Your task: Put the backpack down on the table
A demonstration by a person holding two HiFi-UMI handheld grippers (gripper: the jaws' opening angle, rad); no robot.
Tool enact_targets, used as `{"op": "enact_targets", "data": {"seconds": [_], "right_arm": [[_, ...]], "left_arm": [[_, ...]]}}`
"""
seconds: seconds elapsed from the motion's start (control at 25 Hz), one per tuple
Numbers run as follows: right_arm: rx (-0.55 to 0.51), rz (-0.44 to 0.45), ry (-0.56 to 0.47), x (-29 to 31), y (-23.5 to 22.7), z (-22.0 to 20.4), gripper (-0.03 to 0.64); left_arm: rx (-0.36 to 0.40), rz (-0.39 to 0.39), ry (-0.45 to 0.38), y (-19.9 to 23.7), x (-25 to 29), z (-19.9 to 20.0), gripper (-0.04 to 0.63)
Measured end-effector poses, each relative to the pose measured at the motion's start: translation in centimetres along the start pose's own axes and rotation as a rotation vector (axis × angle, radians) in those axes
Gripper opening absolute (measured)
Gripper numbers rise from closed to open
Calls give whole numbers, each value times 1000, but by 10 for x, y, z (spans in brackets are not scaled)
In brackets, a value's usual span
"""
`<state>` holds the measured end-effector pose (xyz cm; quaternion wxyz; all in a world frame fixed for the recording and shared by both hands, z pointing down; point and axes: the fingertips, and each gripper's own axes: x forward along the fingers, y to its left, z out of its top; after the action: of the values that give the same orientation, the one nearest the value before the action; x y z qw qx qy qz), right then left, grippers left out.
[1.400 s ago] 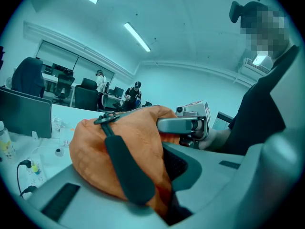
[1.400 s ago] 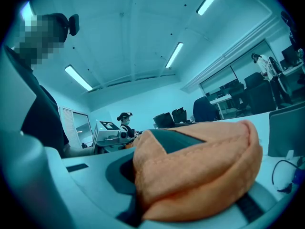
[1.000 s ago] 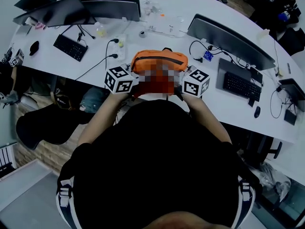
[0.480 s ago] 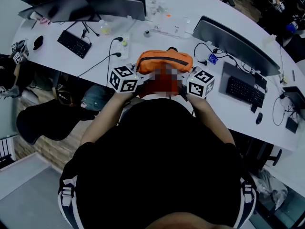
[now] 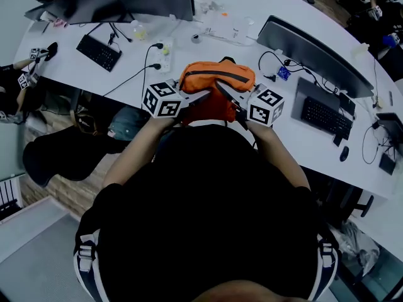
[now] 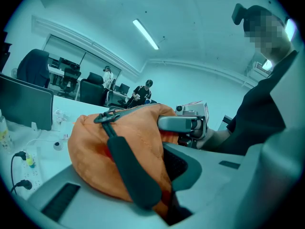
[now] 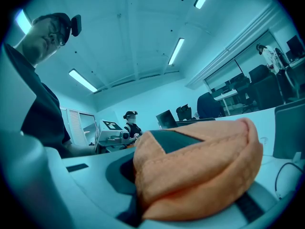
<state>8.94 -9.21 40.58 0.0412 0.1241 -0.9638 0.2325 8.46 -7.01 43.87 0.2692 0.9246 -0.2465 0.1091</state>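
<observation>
An orange backpack (image 5: 217,80) with a dark zip and strap hangs between my two grippers, over the near edge of the white table (image 5: 289,134). I cannot tell whether its base rests on the table. My left gripper (image 5: 194,97) is shut on the bag's left side. My right gripper (image 5: 230,97) is shut on its right side. In the left gripper view the orange backpack (image 6: 119,151) bulges out of the left gripper (image 6: 159,190), and a dark strap (image 6: 128,171) runs across it. In the right gripper view the fabric of the backpack (image 7: 200,171) is pinched in the right gripper (image 7: 157,197).
Curved monitors (image 5: 315,52) (image 5: 154,2), keyboards (image 5: 324,115) (image 5: 99,51), a power strip (image 5: 165,50) and cables lie on the table beyond the bag. A dark office chair (image 5: 63,156) stands at my left. Another person with marker cubes (image 5: 28,77) is at the far left edge.
Both grippers and the backpack stay in nearly the same place at the table's near edge. Only the head view has shifted a little.
</observation>
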Motion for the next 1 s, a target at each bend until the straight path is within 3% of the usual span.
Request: {"op": "enact_targets", "data": {"seconds": [1.0], "right_arm": [[90,-134,-24,49,-43,-1,52]], "left_arm": [[-5,-135,104,65,-6,2,74]]}}
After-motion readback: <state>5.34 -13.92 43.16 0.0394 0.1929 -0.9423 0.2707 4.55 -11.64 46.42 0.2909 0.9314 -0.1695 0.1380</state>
